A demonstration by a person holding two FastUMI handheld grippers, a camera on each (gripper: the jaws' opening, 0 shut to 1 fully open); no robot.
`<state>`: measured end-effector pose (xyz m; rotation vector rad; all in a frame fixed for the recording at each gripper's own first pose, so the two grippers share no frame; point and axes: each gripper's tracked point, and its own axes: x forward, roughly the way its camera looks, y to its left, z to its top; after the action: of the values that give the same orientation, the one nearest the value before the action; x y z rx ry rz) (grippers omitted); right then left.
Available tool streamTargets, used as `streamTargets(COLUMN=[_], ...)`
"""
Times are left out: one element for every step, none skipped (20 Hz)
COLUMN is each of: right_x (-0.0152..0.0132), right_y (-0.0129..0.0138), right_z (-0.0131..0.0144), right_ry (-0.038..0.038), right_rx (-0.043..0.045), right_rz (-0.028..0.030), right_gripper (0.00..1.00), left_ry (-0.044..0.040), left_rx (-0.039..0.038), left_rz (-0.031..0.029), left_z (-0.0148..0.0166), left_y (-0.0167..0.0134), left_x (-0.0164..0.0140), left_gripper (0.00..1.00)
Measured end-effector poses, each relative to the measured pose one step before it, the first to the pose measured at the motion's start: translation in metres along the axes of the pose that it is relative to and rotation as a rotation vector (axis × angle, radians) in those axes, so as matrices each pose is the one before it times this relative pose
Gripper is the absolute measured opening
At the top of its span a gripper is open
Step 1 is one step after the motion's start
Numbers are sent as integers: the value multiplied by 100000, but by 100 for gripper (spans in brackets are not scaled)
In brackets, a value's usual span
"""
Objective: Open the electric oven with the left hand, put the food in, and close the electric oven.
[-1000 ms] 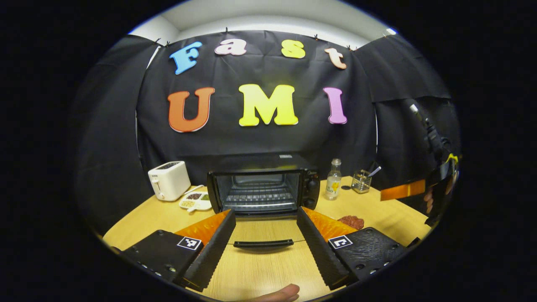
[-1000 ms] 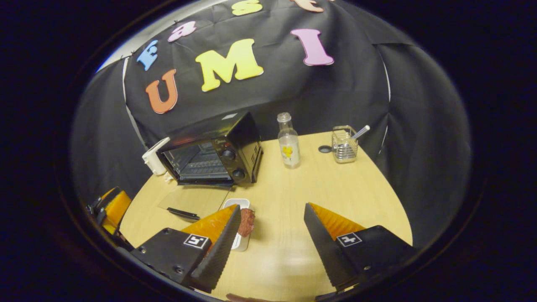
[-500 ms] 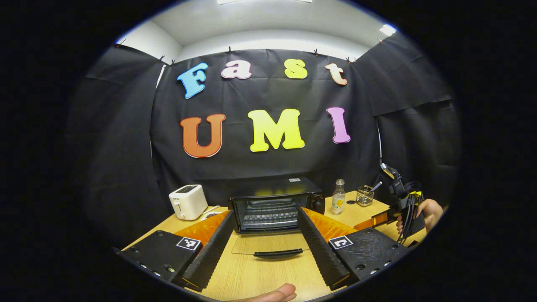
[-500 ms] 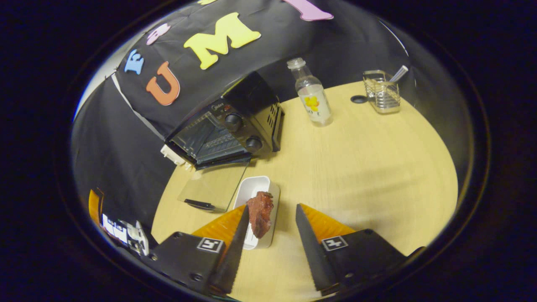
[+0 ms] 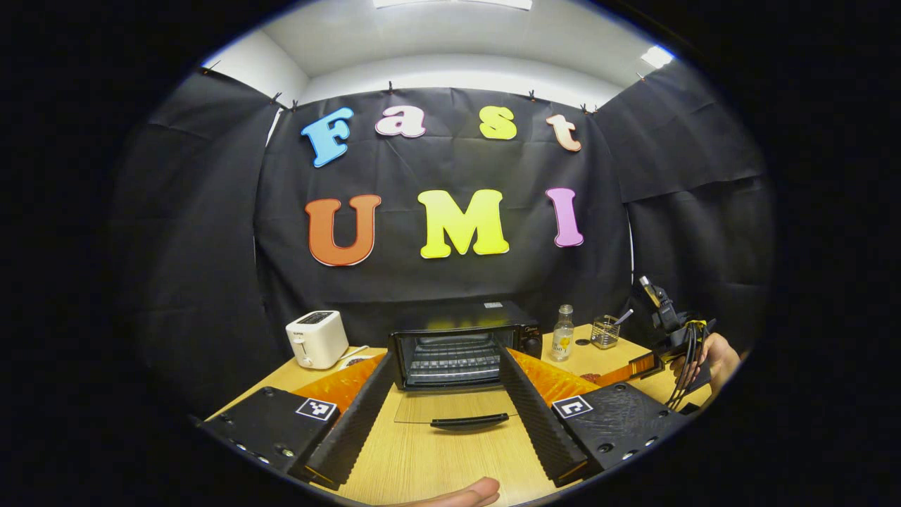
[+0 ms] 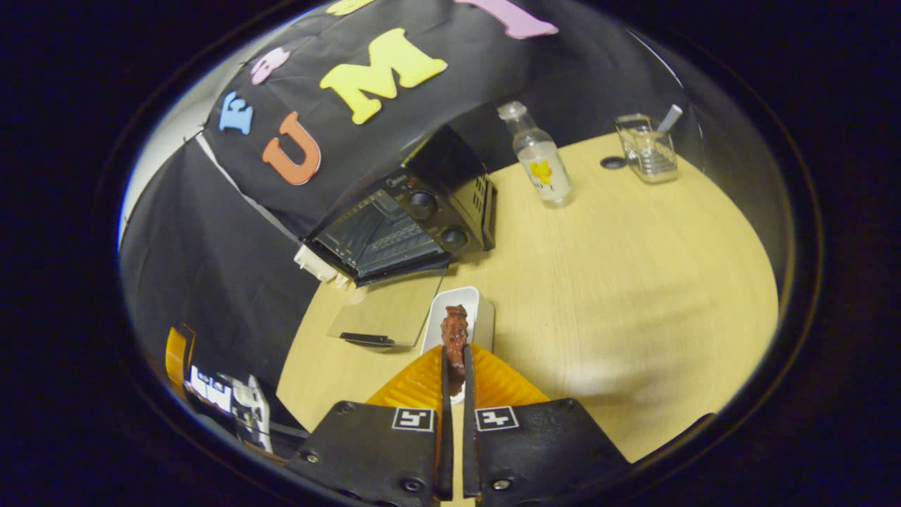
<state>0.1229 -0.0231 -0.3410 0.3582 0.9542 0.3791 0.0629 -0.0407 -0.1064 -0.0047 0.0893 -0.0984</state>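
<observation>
The black electric oven (image 5: 450, 351) stands at the middle back of the wooden table (image 5: 436, 458). Its glass door (image 5: 450, 412) lies flat and open, and the rack inside is bare. My left gripper (image 5: 445, 356) hangs open in front of the door with nothing between its fingers. In the right gripper view, a reddish-brown piece of food (image 6: 455, 332) sits over a white dish (image 6: 470, 304) near the oven (image 6: 415, 222). My right gripper (image 6: 455, 351) is shut on that food. The door (image 6: 391, 313) lies left of the dish.
A white toaster (image 5: 317, 338) stands left of the oven. A small glass bottle (image 6: 540, 165), a dark cap (image 6: 614, 163) and a wire basket (image 6: 647, 149) stand to the oven's right. A hand (image 5: 716, 355) holds the right gripper (image 5: 654, 362) at the table's right edge.
My right gripper swung over the white dish and shut on the food. My left gripper drew back from the oven; the door stayed open.
</observation>
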Motion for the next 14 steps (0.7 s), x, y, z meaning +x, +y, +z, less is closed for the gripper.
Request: streamTargets(right_x=[-466,-366,-293,-29,-54,71,32,96,239,385,401,475,456,501], right_y=[809,636,518,458,434,455,717,794,782,731,788,731,983,1015], right_z=[362,490,432,471,231,383,292,249,211,367,110,225,239,423], right_ry=[-1644,-1363,-1420,-1193,-1000,-1042,-871,-548,-794,-736,-527,-348,-851,-1524], right_rx=[-4057,-3767,-3347,-3378,-3685,-2998,-2396,-2474,-2129,-2221,-2324,-1817,-2082,-2773], right_rz=[-746,-998,-1306,-1592,-1715,-1583,-650,334,228,141,-19,-217,166,119], right_gripper=[8,8,8,8,8,8,8,8,8,8,8,8,8,8], left_ry=[558,700,397,228,200,271,405,737,611,143,-53,-99,249,38], left_rx=[-1159,-561,84,534,310,-245,-828,-931,-479,38,372,535,295,68], left_rz=[-505,232,566,659,688,341,-112,-169,119,823,885,463,175,-226], left_z=[-309,-310,-214,-125,-255,-230,-237,-309,-291,-64,-68,43,-351,-149], left_y=[301,392,475,497,450,420,175,226,301,455,565,390,85,71], left_x=[113,-104,-246,-201,-206,19,-211,-85,-217,-139,14,-43,-28,-9], left_gripper=[95,95,95,96,95,95,95,95,96,96,96,95,96,96])
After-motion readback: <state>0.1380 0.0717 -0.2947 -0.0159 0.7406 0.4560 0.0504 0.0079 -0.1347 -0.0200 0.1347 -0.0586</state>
